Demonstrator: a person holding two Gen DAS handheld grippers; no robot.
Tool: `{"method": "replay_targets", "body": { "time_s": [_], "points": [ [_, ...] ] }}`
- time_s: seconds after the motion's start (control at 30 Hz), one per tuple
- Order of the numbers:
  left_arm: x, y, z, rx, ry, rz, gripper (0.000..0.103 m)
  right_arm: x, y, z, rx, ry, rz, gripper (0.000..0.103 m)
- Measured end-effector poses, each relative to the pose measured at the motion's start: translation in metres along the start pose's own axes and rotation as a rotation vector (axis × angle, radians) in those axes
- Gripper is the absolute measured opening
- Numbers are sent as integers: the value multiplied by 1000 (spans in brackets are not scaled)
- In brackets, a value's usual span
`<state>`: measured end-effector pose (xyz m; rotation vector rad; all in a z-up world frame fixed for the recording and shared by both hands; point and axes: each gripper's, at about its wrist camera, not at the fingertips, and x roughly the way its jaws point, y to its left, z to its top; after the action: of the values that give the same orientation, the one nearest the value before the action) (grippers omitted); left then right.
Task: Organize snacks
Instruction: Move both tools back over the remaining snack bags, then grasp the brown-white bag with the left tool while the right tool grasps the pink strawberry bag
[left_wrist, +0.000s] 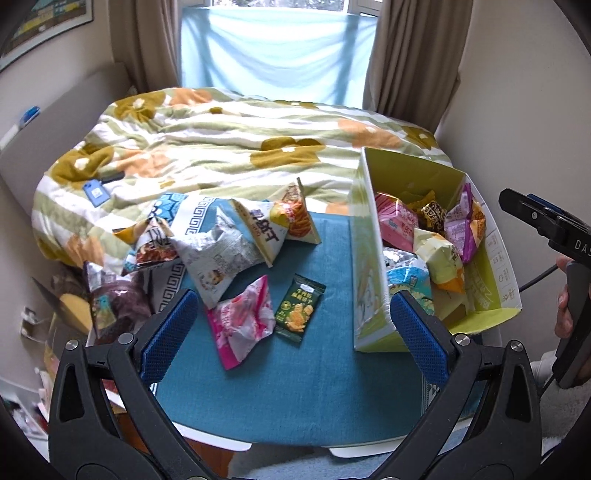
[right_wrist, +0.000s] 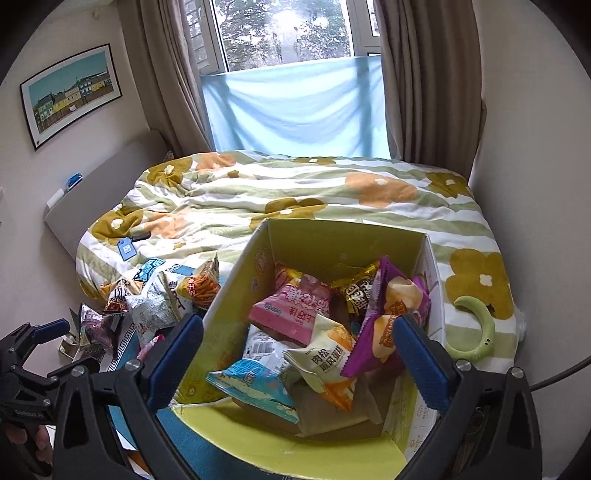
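Snack packets (left_wrist: 236, 251) lie loose on the tabletop (left_wrist: 295, 398) beside the half-filled box (right_wrist: 332, 236), awaiting sorting; left hand-held gripper (left_wrist: 291, 325) and right hand-held gripper (right_wrist: 295, 354) both gape empty.

Crinkled glossy foil against matt cloth and card

The snack packets (left_wrist: 221, 254) are shiny, creased plastic film, the green sachet (left_wrist: 298, 310) smoother and flatter. The box (right_wrist: 332, 240) is matt yellow-green cardboard with a printed white outside. The table (left_wrist: 314, 387) wears a matt, woven teal cloth. The bed quilt (left_wrist: 229, 147) looks soft, brushed and rumpled. The left tongs (left_wrist: 291, 332) and right tongs (right_wrist: 295, 354) are matt black plastic with textured blue pads (left_wrist: 417, 332) and bright metal rivets.
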<state>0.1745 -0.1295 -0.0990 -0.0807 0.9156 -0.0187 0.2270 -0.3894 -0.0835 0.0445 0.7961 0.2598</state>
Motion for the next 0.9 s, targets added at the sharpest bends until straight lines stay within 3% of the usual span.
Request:
{"method": "replay_targets", "body": {
  "time_s": [0.27,0.53,0.9],
  "points": [
    [-10,86,-14,-84,3,36,103,-5,56,3,-32,-37,60,102],
    [-12,170,-14,-54,25,26,103,10,130,-12,-1,-13,69,102],
    [47,267,-18,-25,151,-46,103,64,220,-39,41,85,24,102]
  ]
}}
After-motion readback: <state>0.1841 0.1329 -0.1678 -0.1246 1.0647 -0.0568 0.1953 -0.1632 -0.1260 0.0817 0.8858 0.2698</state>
